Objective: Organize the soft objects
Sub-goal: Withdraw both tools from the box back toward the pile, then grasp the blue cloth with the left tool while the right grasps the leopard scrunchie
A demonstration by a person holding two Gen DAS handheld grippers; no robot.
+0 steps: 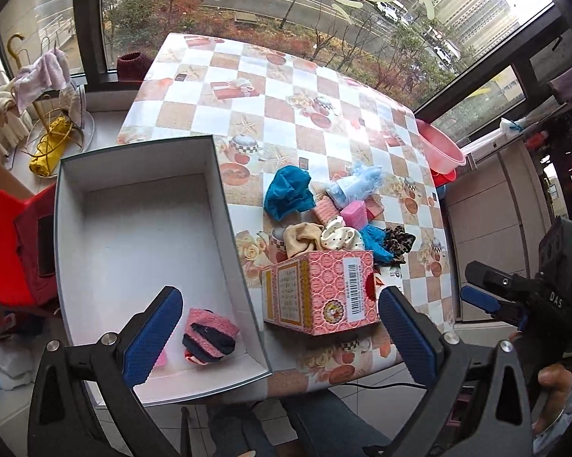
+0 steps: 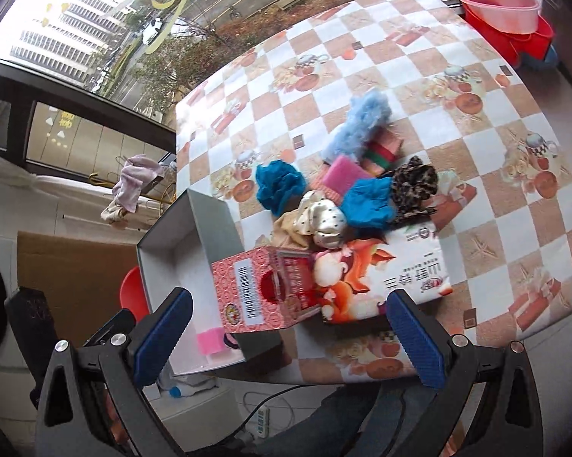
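Note:
A grey-rimmed white box stands at the table's near left; a pink and navy rolled sock lies in its near corner, and a pink sponge shows there in the right wrist view. A pile of soft things lies mid-table: teal cloth, light blue fluffy piece, pink sponge, beige cloth, cream dotted scrunchie, leopard scrunchie. My left gripper is open and empty above the box's near edge. My right gripper is open and empty near the table's front.
A pink printed carton stands in front of the pile, beside a tissue pack. Pink and red basins sit past the table's far right edge. A red chair stands left of the box. Windows lie behind the table.

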